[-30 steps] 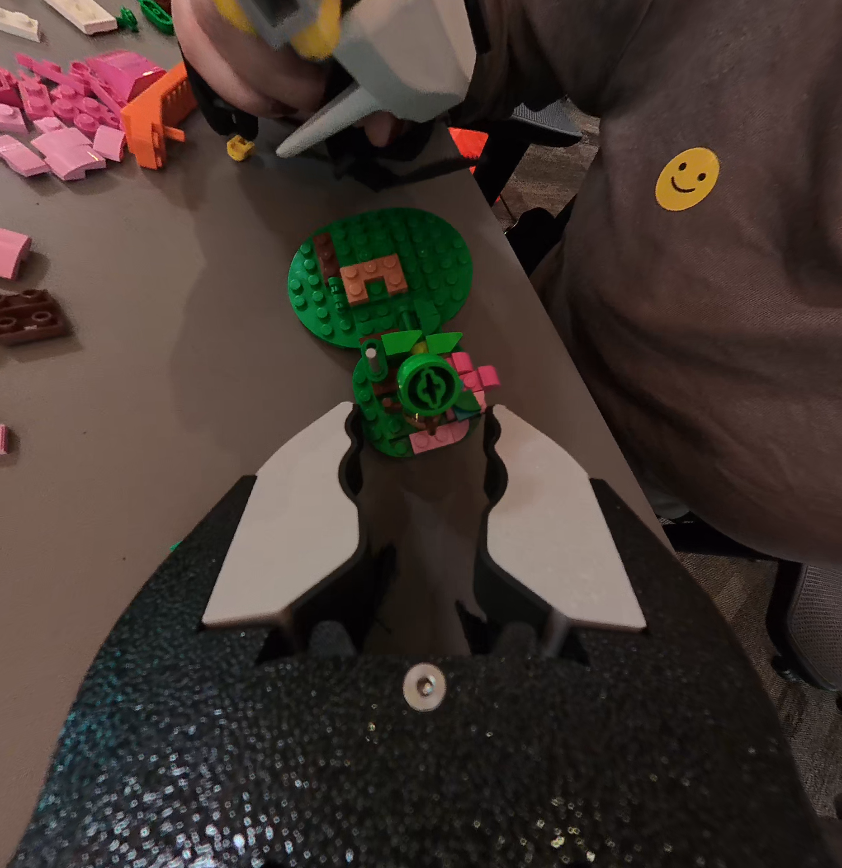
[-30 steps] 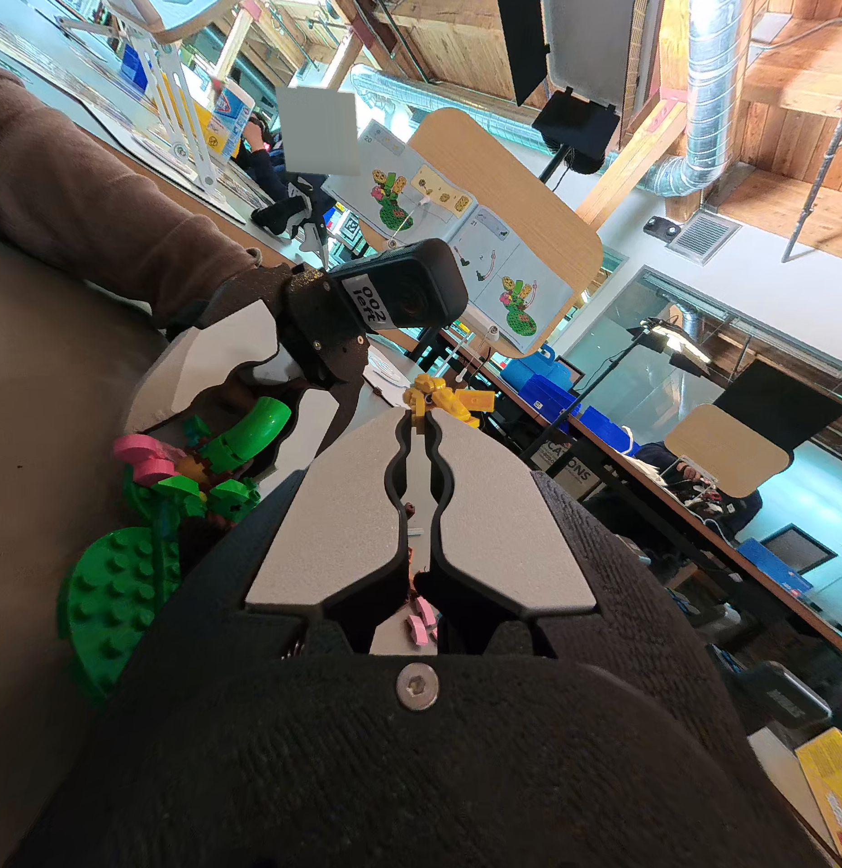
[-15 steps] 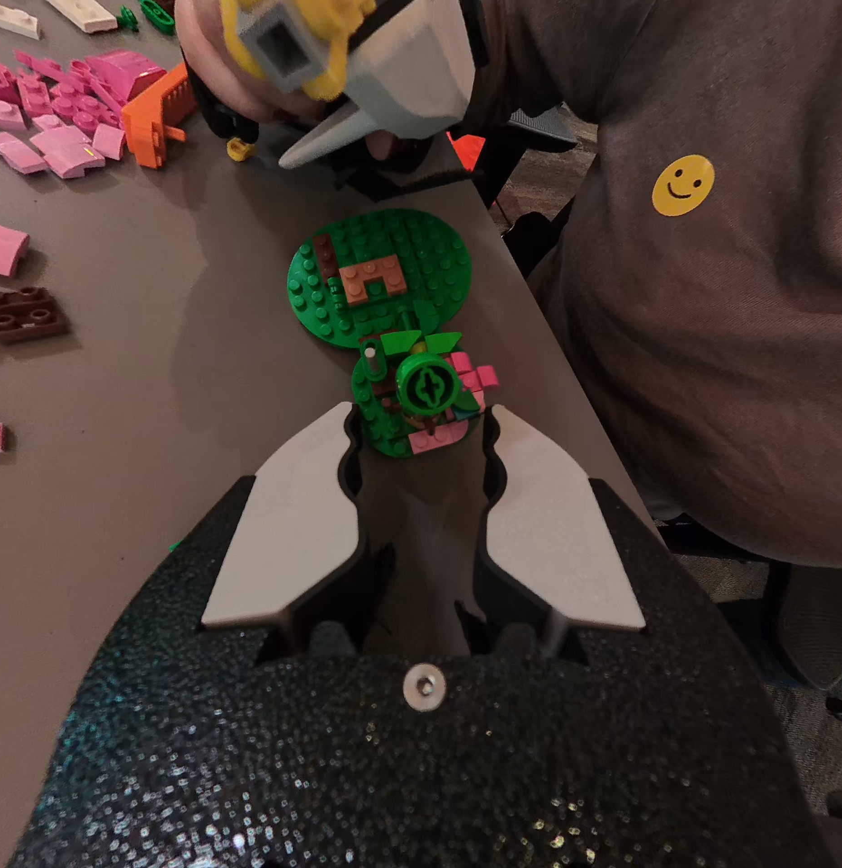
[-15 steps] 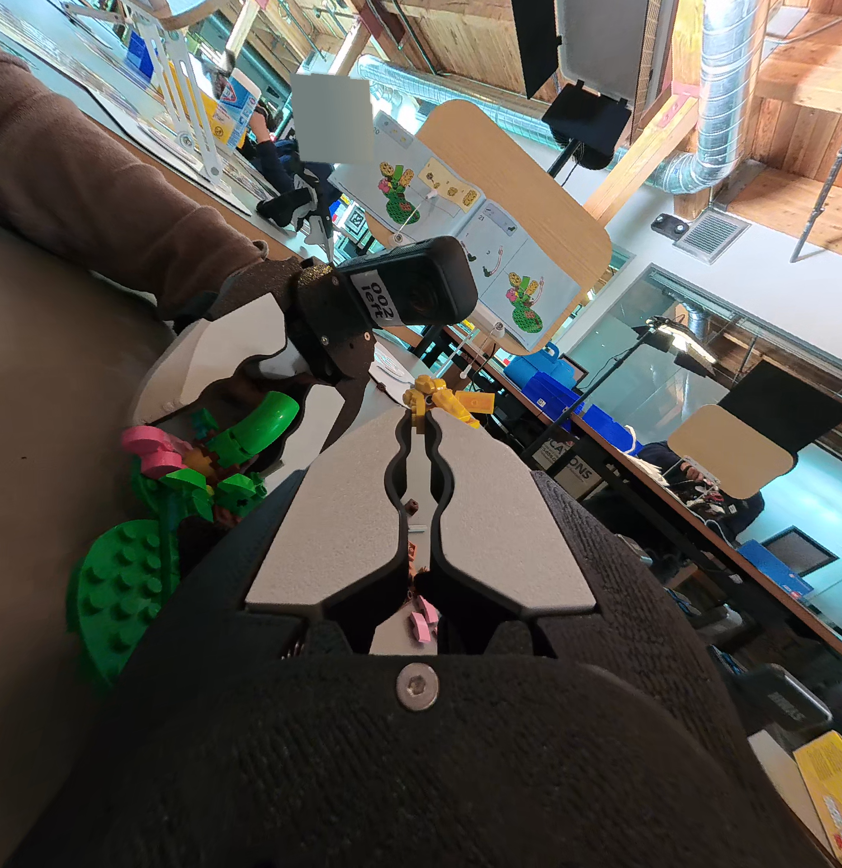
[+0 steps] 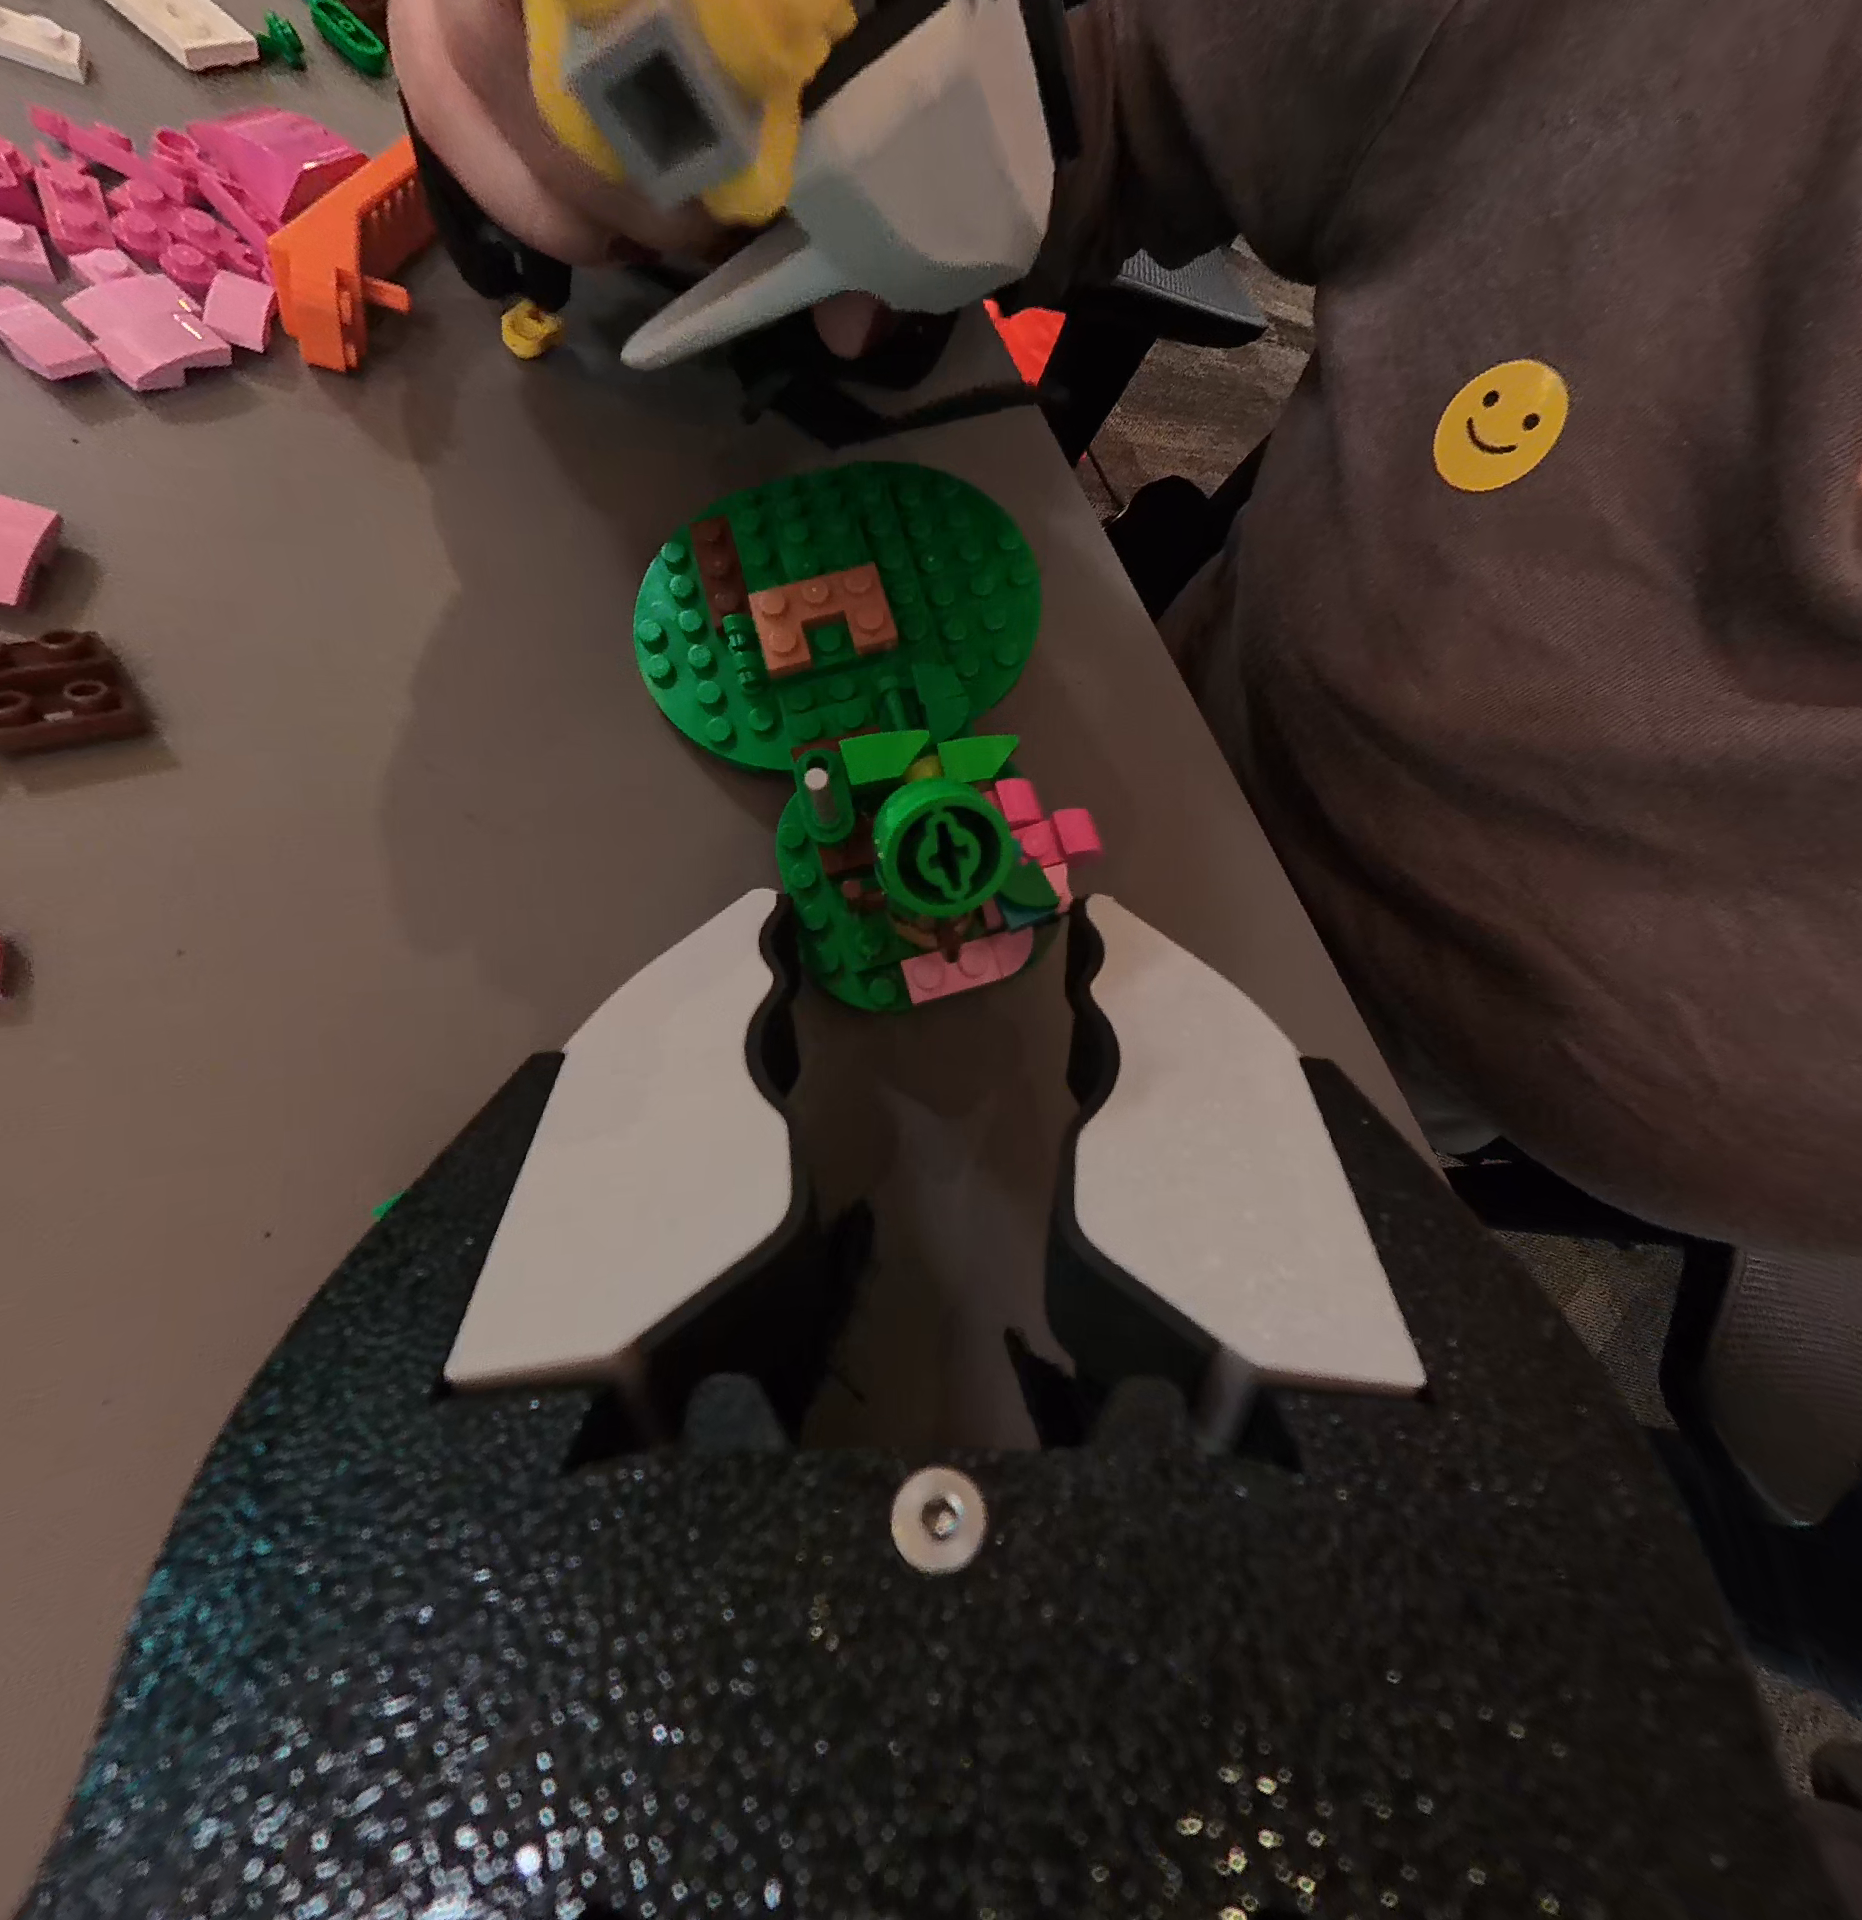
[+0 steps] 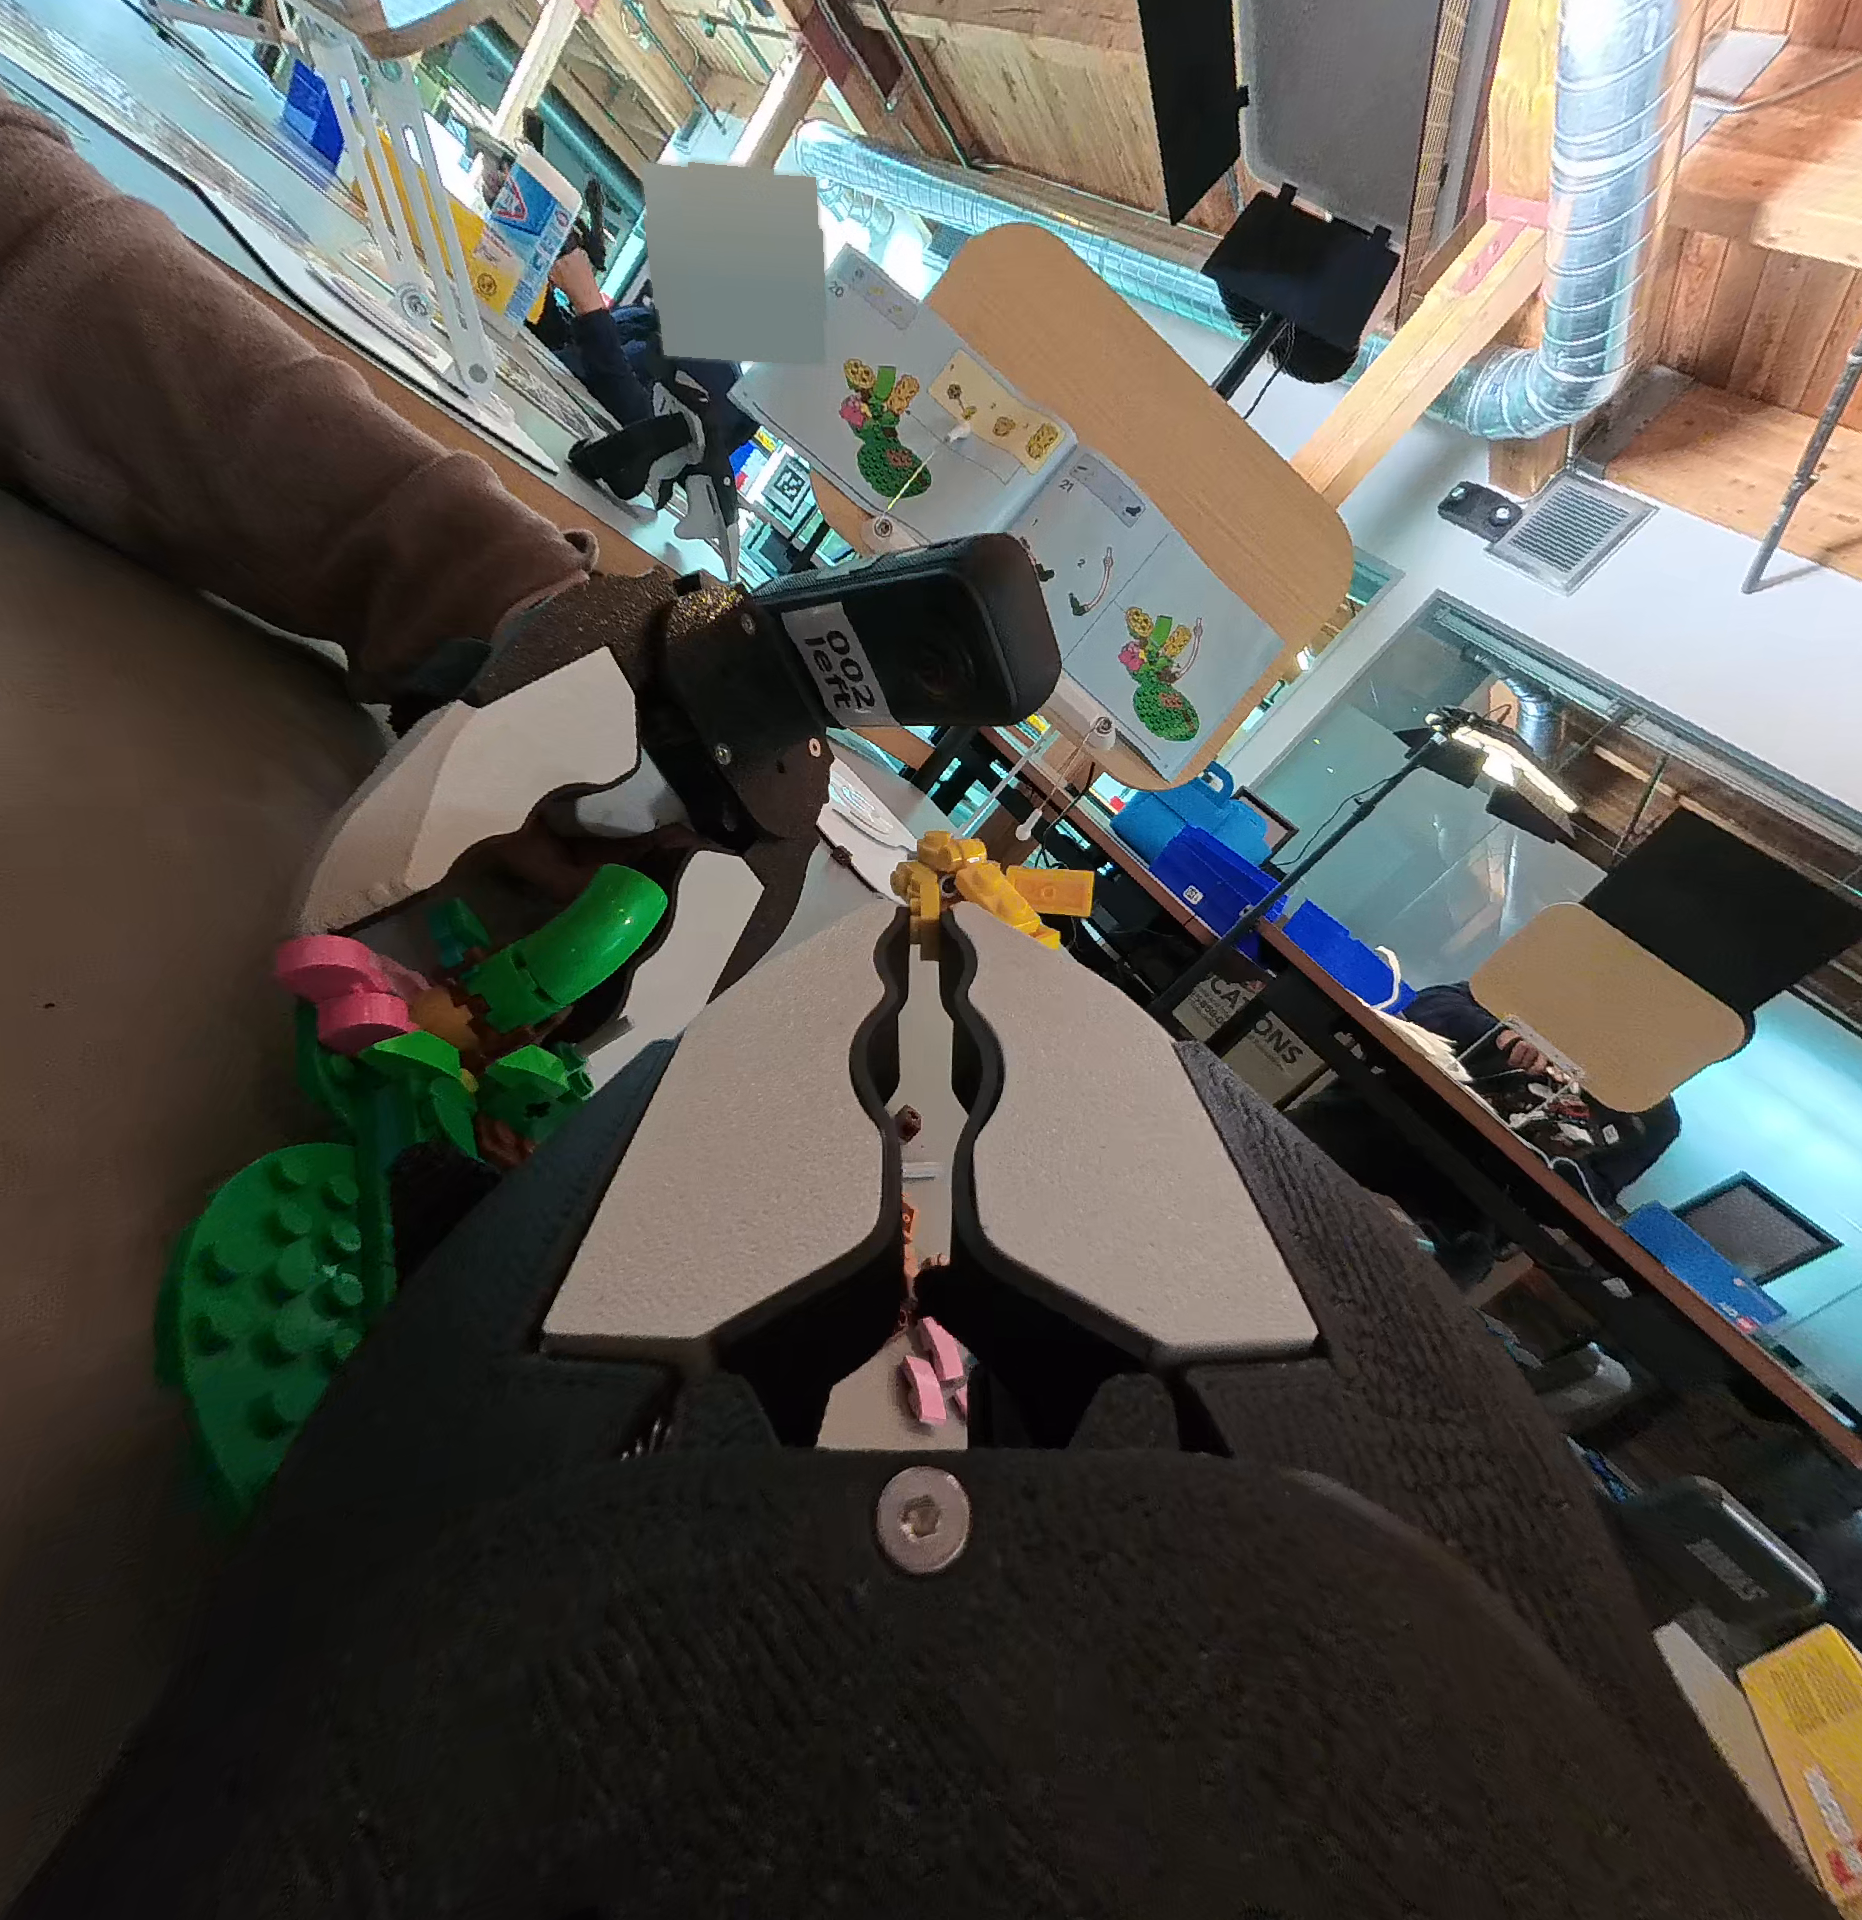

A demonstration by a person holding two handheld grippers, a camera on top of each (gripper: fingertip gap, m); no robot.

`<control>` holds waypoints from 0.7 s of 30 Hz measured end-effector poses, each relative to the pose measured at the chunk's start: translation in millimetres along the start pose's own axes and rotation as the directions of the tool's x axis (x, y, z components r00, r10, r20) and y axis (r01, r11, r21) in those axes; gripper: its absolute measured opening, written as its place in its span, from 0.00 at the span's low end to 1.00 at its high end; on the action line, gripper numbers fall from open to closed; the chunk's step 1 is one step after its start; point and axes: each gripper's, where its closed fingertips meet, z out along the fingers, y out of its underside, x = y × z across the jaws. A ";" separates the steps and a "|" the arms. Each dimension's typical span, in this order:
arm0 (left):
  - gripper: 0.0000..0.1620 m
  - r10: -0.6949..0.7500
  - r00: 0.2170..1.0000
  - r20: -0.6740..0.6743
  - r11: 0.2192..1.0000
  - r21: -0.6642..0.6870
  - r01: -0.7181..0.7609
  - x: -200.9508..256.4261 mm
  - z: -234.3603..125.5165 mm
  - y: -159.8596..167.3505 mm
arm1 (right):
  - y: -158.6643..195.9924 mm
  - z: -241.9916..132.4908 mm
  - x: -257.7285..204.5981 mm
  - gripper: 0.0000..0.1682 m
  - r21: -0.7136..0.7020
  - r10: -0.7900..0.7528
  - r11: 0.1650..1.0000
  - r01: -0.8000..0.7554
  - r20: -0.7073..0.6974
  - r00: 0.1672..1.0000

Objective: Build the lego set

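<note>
A green round lego plate [image 5: 854, 613] with brown and tan bricks lies near the table's right edge. A smaller green build [image 5: 927, 883] with a curved green stem, leaves and pink pieces joins its near side. My left gripper [image 5: 927, 925] is open, its fingertips on either side of the small build's near edge. My right gripper [image 6: 932, 920] is shut on a yellow flower piece [image 6: 968, 883], held in the air. In the left wrist view it hovers at the top, the yellow flower piece [image 5: 678, 94] facing the camera. The small build [image 6: 470, 1018] shows left in the right wrist view.
Loose pink bricks [image 5: 127, 270], an orange piece [image 5: 335, 270], a small yellow piece [image 5: 530, 330] and brown bricks [image 5: 49, 696] lie on the grey table [image 5: 283, 831] to the left. A person's brown-sleeved torso [image 5: 1529, 727] is close beyond the table's right edge. An instruction sheet [image 6: 1010, 520] hangs behind. My hands' fingertips stand some 10 cm from each other.
The right gripper with the yellow flower piece has come lower and nearer to the left wrist camera. The left gripper and the green build have stayed put.
</note>
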 end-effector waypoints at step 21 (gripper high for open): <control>0.30 0.071 0.997 0.002 0.997 -0.017 -0.071 6.3 1.3 2.4 | -1.6 -18.2 -39.3 0.02 -0.318 0.123 0.944 0.084 0.578 0.807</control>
